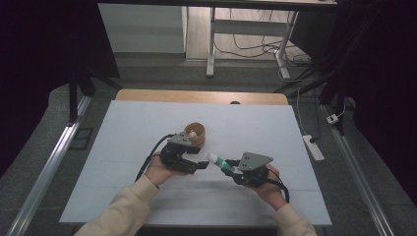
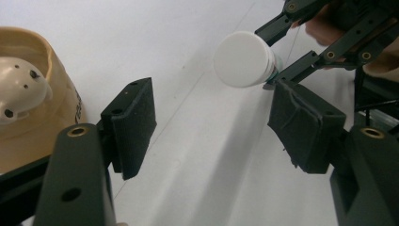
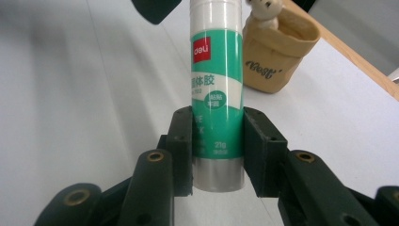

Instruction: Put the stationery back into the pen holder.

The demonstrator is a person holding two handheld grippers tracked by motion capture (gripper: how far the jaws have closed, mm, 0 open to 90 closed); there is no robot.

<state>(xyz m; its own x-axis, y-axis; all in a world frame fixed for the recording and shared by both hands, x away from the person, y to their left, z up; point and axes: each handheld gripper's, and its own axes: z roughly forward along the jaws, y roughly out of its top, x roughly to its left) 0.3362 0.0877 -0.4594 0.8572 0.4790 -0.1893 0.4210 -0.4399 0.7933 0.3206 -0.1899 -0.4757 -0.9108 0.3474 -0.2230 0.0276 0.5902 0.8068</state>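
- The right claw (image 1: 235,169) holds a glue stick (image 1: 220,162) tight by its bottom end, one pad on each side
- The white cap (image 2: 243,59) of the glue stick points at the left claw (image 1: 200,164)
- The left claw is wide open and holds nothing
- The glue stick is up in the air over the middle of the white counter (image 1: 123,147), a bit nearer the edge where the person sits
- The cap is just beside the left claw's far pad (image 2: 303,122), close to its tip, but not yet between the two pads
- I think the step now is to grab the cap with the left claw so it can come off
- To do it well, slide the left claw on a bit more so the cap sits right in the middle between the pads
- Then close the left claw softly on the white cap, not on the green part
- Keep the right claw tight and still, so the stick does not slip or tip
- Pull straight along the stick, not sideways
- A tan cup (image 1: 196,133) with a little toy bear (image 2: 19,87) in it stands on the counter just behind the left claw, so watch not to bump it
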